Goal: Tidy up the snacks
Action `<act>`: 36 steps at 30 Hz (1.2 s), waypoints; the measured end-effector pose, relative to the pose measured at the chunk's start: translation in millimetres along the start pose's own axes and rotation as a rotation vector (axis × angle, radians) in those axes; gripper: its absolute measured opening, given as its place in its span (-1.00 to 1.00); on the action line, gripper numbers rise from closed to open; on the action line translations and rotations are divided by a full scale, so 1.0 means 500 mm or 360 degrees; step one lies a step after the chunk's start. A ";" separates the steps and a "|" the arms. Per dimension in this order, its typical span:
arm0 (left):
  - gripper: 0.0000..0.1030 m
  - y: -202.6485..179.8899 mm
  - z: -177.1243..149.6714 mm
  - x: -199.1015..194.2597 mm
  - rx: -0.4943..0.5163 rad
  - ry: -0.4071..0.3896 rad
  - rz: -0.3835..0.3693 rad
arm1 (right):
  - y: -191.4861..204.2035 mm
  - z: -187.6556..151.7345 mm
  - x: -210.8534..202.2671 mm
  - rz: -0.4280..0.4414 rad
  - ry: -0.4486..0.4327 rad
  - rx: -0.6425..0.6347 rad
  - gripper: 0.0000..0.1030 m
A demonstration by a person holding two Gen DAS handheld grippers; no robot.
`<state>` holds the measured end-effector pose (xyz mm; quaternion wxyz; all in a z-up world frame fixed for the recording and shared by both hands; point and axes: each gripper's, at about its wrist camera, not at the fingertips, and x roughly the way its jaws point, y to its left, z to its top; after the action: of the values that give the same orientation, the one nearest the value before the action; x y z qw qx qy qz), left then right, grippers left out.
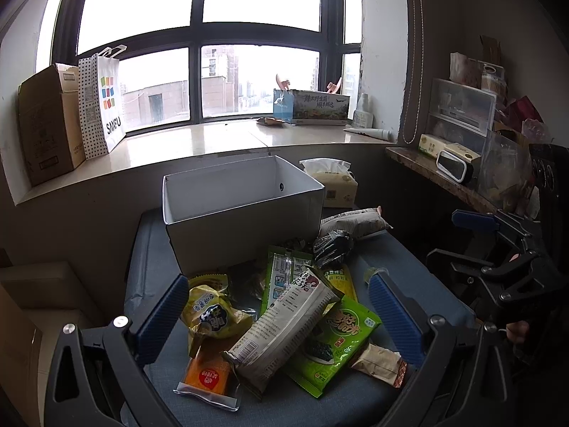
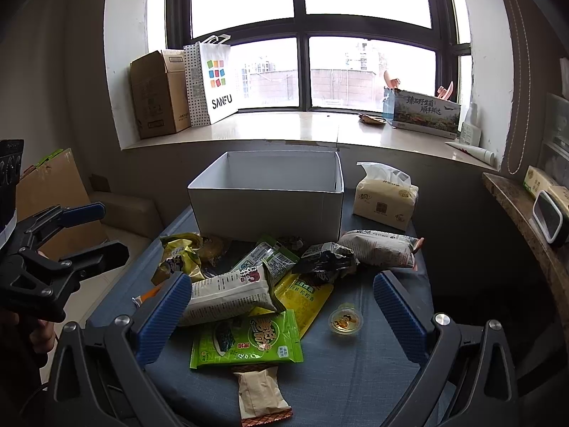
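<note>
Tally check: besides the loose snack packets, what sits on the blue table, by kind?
White box: 1
Tissue pack: 1
Jelly cup: 1
Total: 3

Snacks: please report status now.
Both grippers open, holding nothing. Snacks piled on table, white box behind. Nothing in the way.
</note>
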<state>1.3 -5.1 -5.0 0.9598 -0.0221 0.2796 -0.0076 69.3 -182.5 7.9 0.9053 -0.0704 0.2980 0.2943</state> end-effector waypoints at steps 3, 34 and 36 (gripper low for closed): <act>1.00 0.000 0.000 0.000 0.0000 0.0001 0.0001 | 0.001 0.000 0.000 -0.0001 0.0002 -0.0004 1.00; 1.00 -0.004 -0.006 0.004 0.0008 0.0015 -0.0005 | 0.001 -0.004 0.003 -0.0001 0.0007 -0.0005 1.00; 1.00 -0.004 -0.006 0.005 0.0011 0.0017 -0.0004 | 0.001 -0.003 0.002 -0.0001 0.0007 -0.0004 1.00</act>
<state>1.7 -7.5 -8.8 0.9583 -0.0190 0.2848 -0.0099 69.1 -181.9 6.0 0.9048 -0.0723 0.2994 0.2941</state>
